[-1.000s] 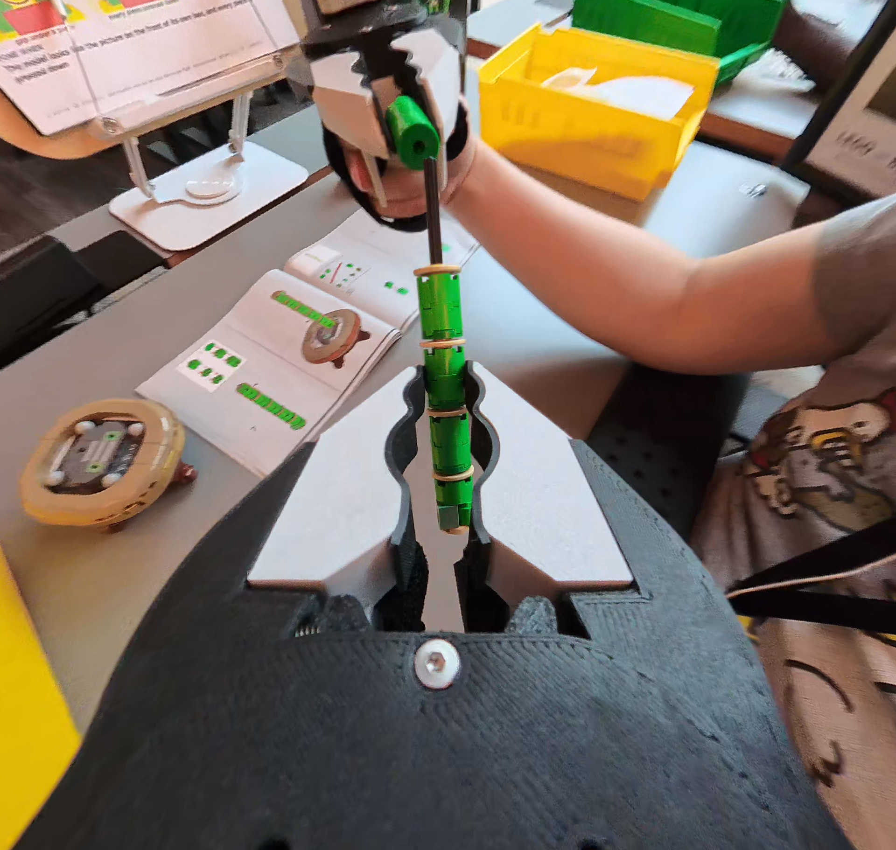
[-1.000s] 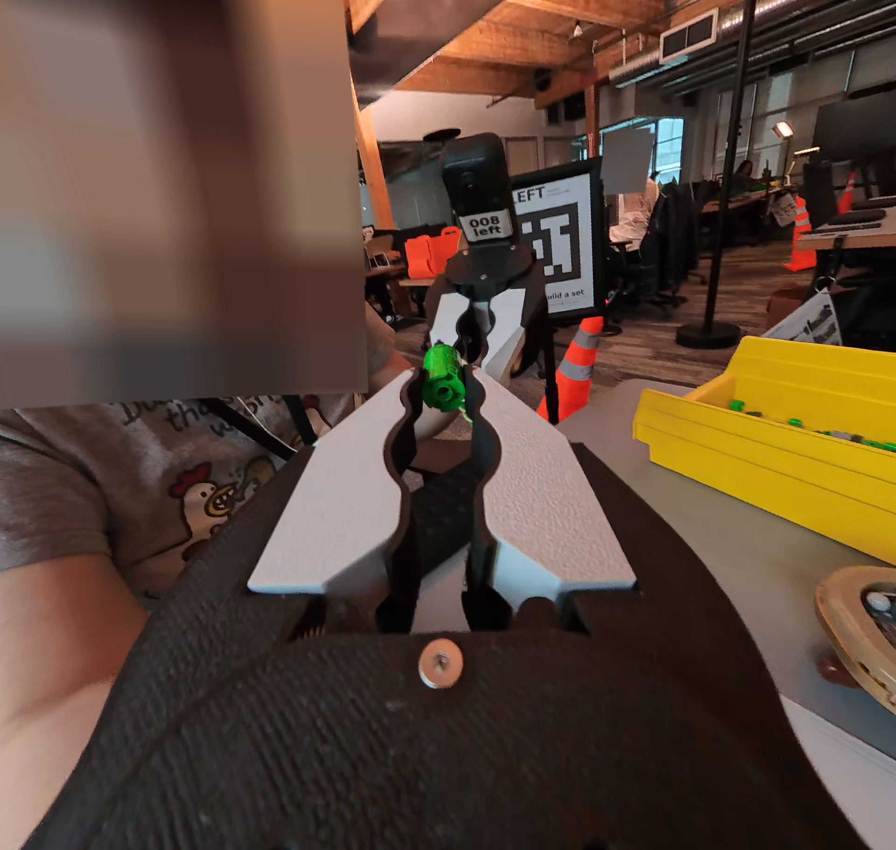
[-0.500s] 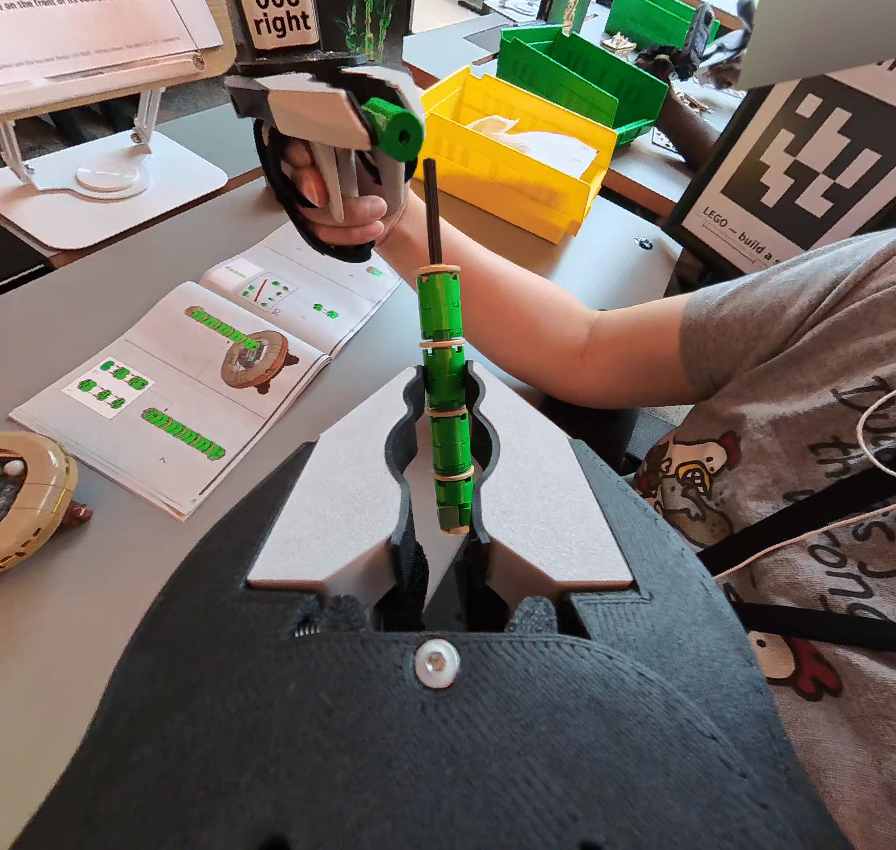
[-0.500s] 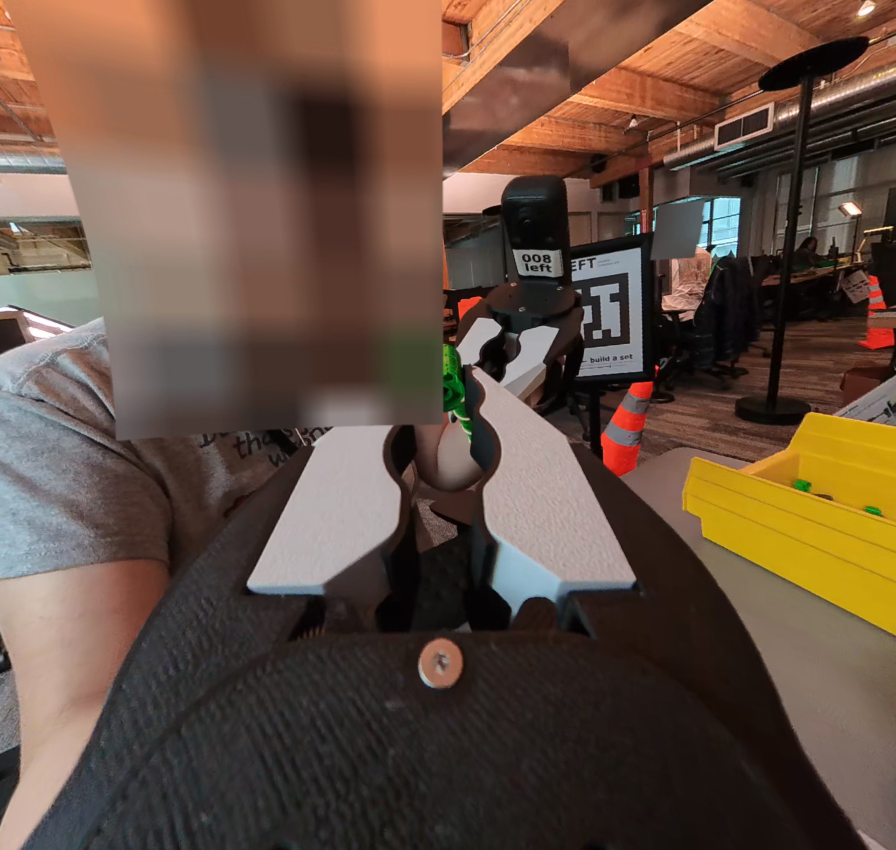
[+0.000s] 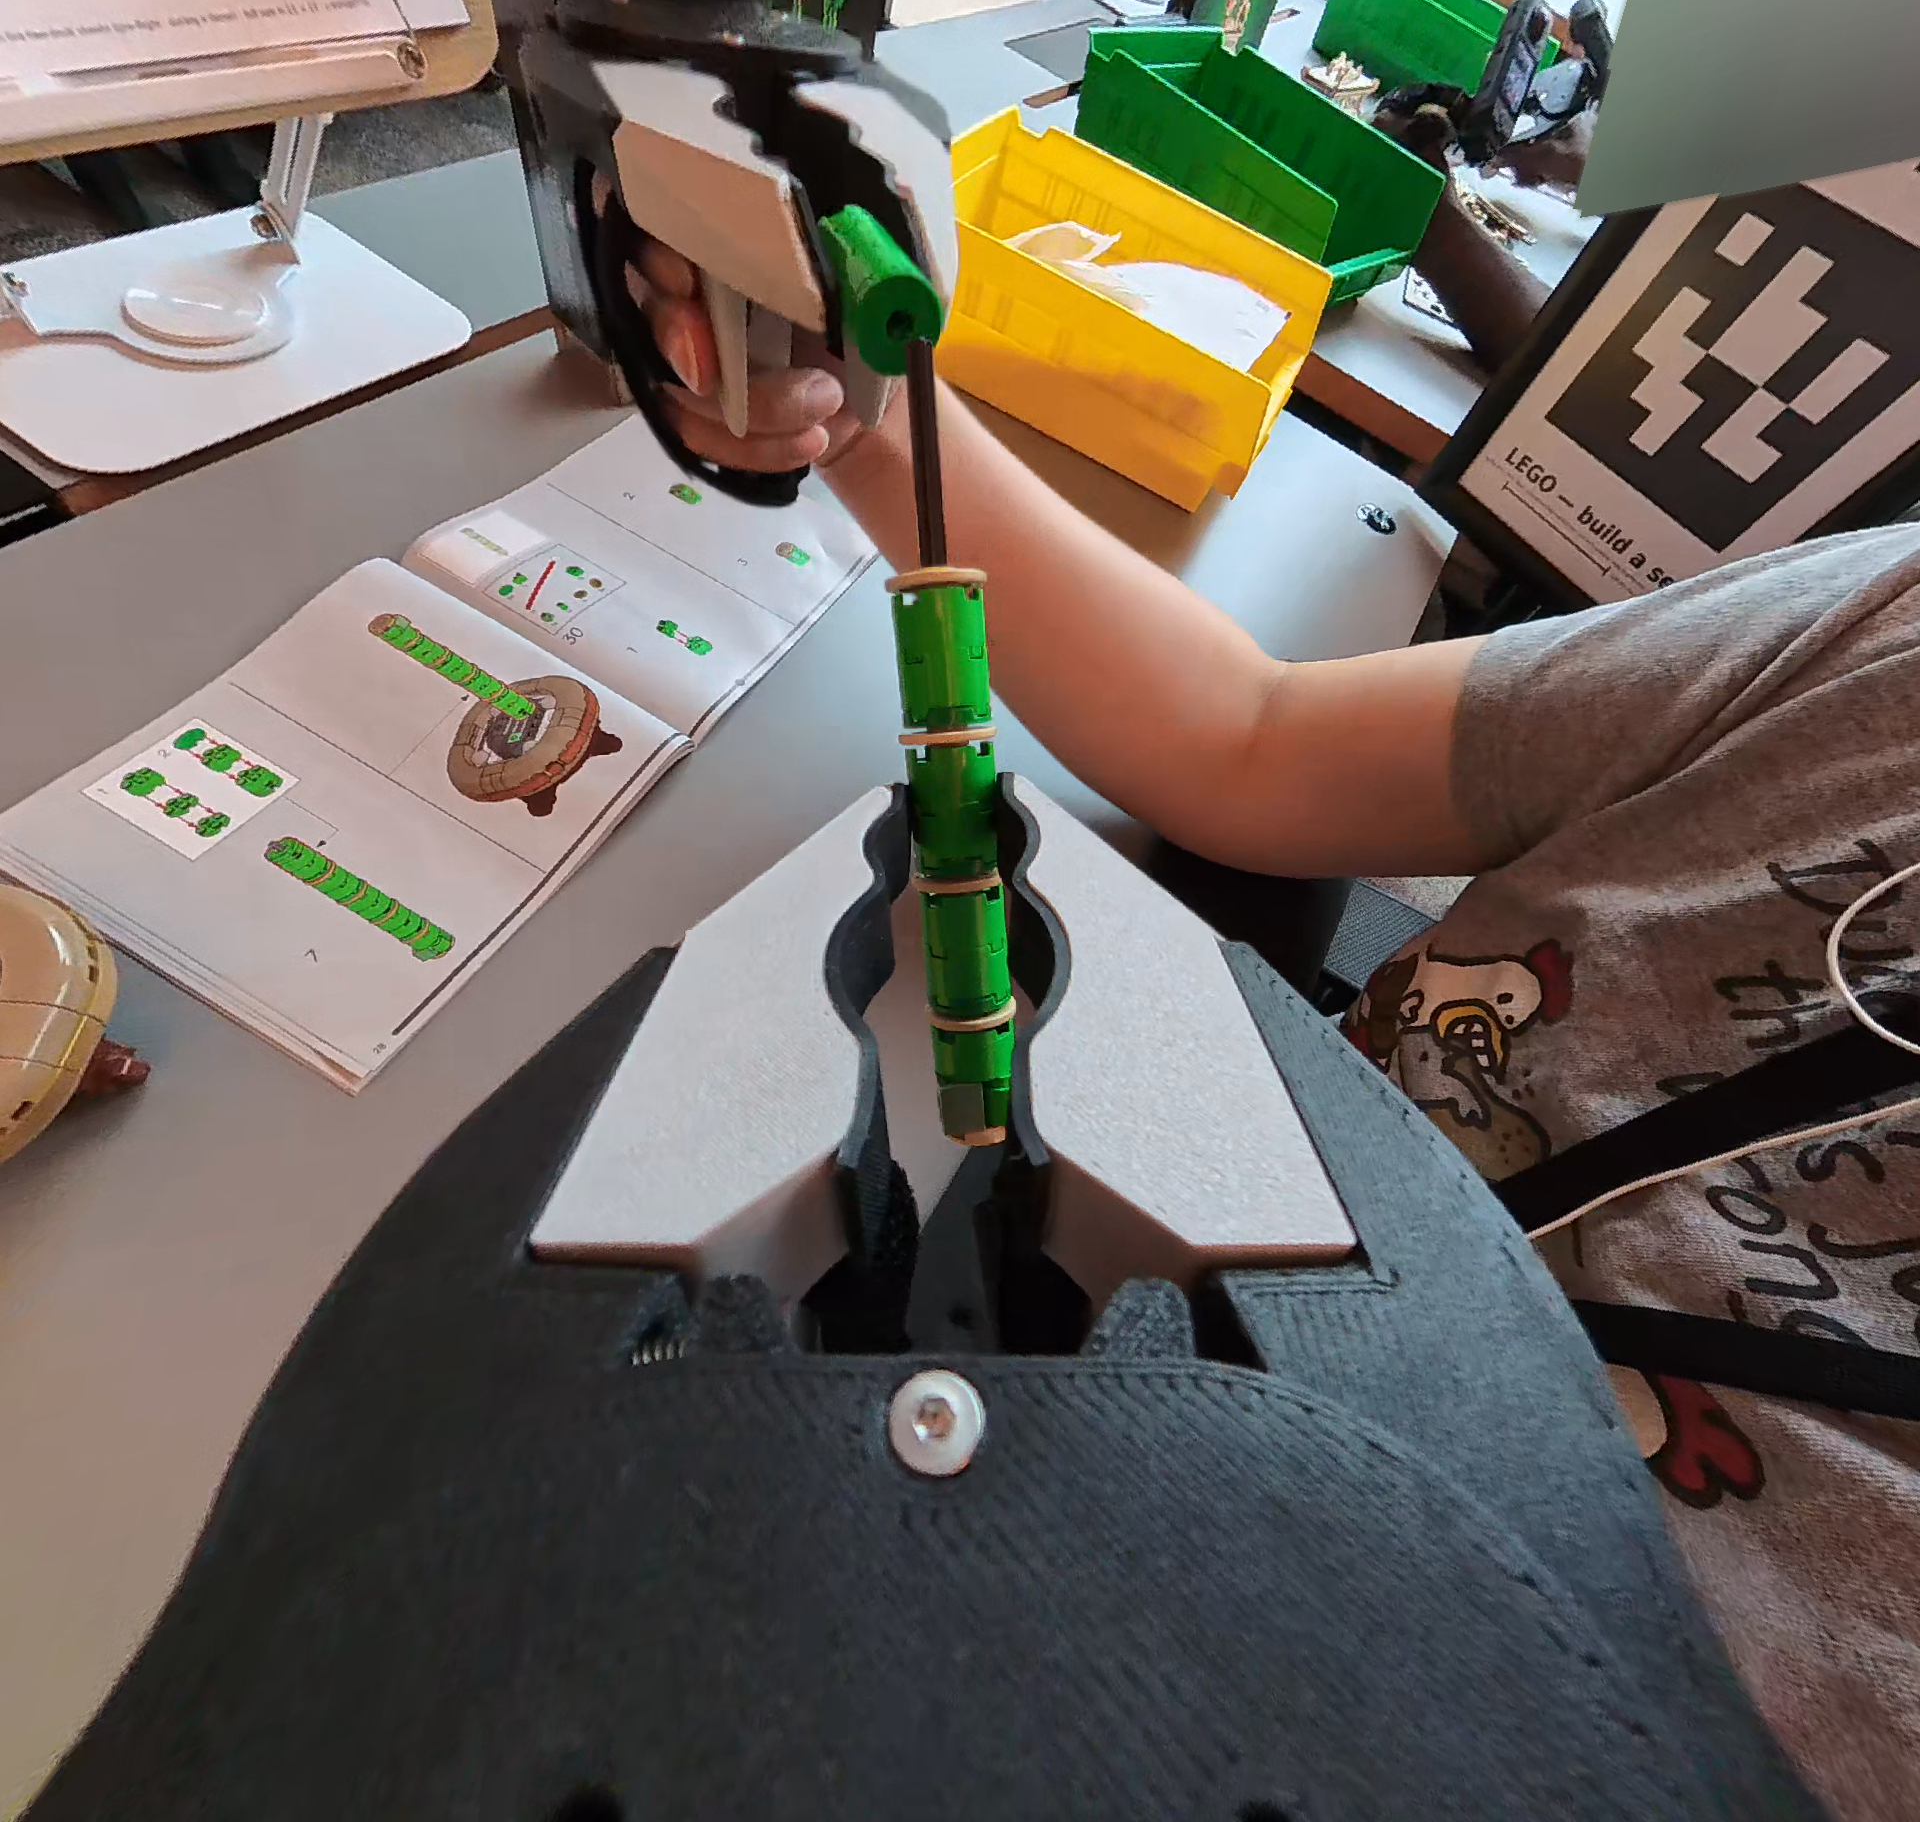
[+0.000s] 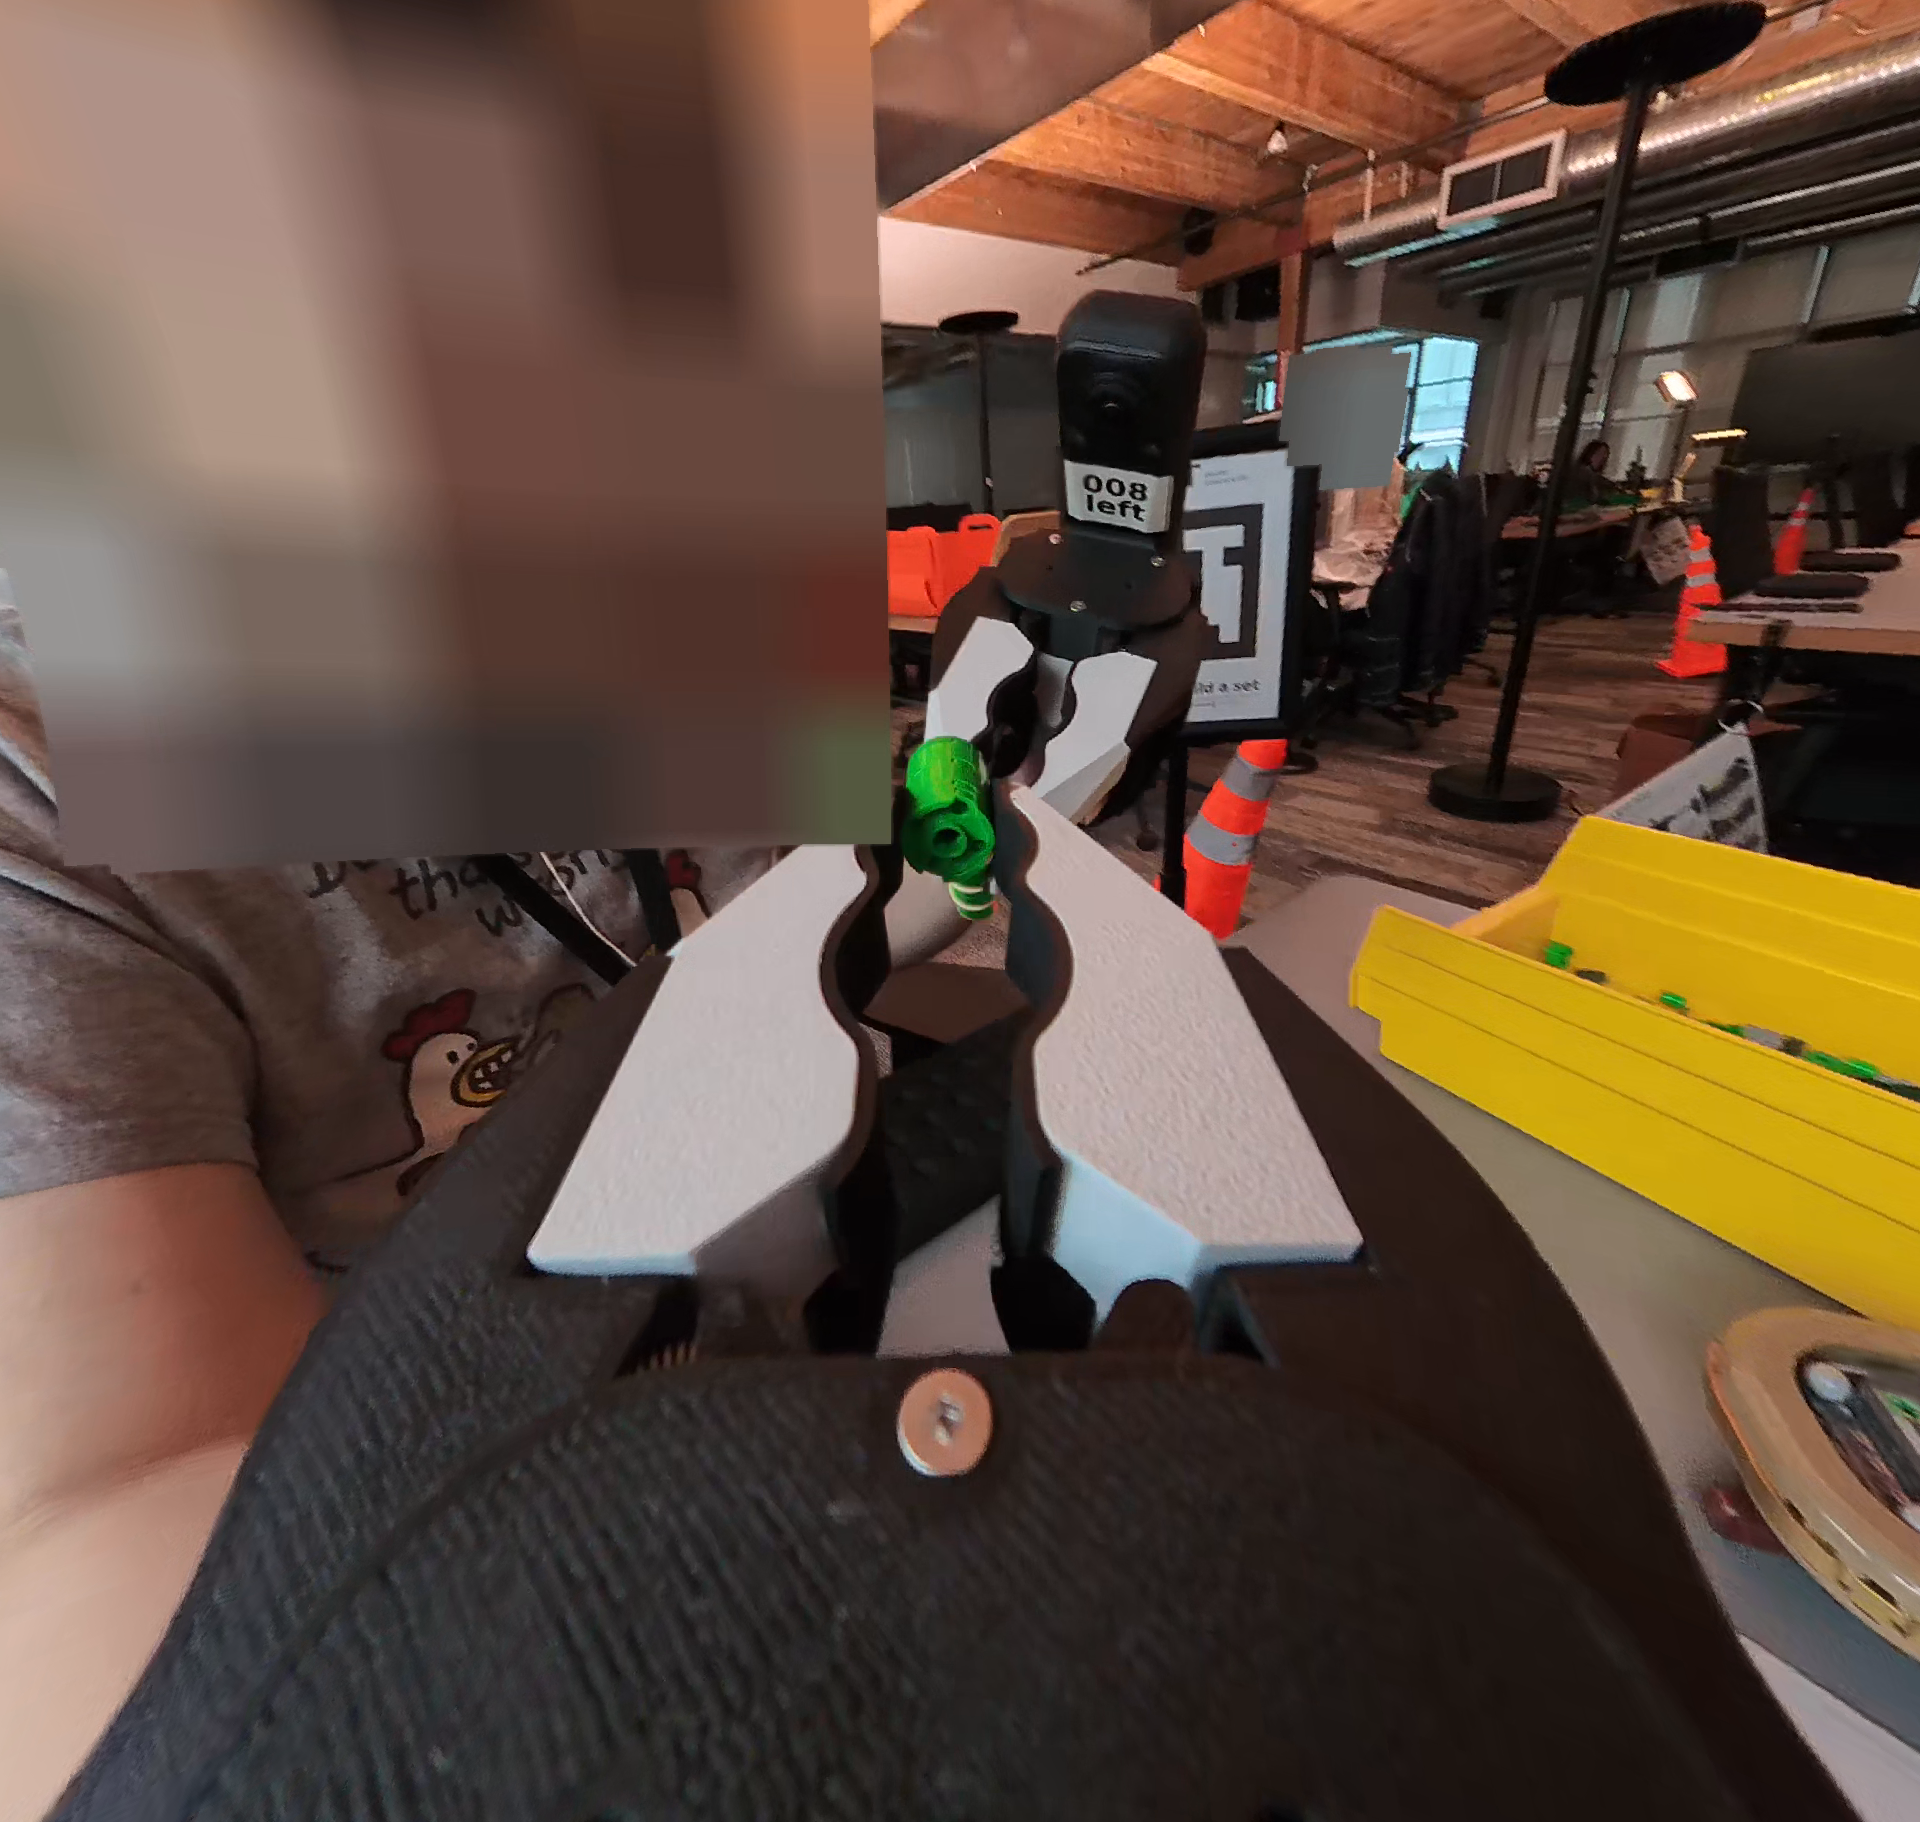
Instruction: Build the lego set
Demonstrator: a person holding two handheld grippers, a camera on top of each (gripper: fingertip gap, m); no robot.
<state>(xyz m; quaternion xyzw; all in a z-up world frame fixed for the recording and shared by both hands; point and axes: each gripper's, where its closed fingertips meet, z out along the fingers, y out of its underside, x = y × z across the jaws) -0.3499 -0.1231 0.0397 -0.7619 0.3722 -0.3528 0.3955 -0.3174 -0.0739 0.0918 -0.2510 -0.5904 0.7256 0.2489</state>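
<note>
Left gripper (image 5: 951, 951) pinches the green segmented stalk with tan rings (image 5: 954, 863) upright above the worktop's near edge, while the right gripper (image 5: 847, 245), clamping a green cylinder piece (image 5: 878, 289), has returned to the black axle's (image 5: 925, 453) tip, so threading looks imminent.

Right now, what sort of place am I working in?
Probably an open-plan office or lab workshop: rows of desks with office chairs, exposed timber ceiling with ductwork, orange traffic cones, and parts bins like the yellow bin on the grey table.
</note>
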